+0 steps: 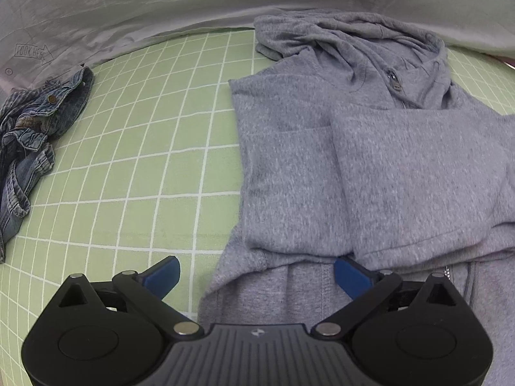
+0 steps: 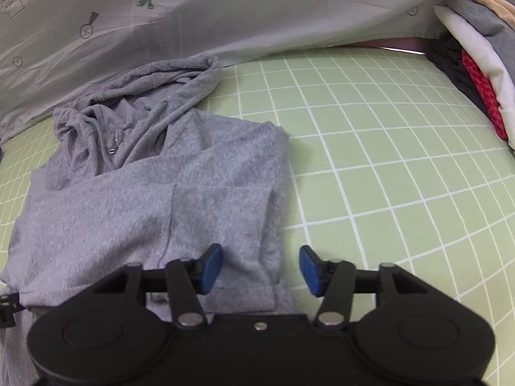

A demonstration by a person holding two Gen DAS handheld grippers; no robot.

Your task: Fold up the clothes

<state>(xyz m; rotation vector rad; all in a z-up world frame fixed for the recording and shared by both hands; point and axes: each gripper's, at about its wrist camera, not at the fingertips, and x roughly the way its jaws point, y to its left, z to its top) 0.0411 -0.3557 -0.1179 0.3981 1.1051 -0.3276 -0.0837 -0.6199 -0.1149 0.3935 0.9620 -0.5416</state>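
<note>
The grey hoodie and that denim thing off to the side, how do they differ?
The grey hoodie lies spread flat with its sleeves folded across its front; the denim garment sits crumpled in a heap. The hoodie is plain heathered grey with a zip; the denim is faded blue with a metal snap. The hoodie lies right before both grippers; the denim lies off at the edge. Both rest on the green checked sheet.

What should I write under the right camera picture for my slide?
Open right gripper over the edge of a half-folded grey hoodie on a green checked sheet.
</note>
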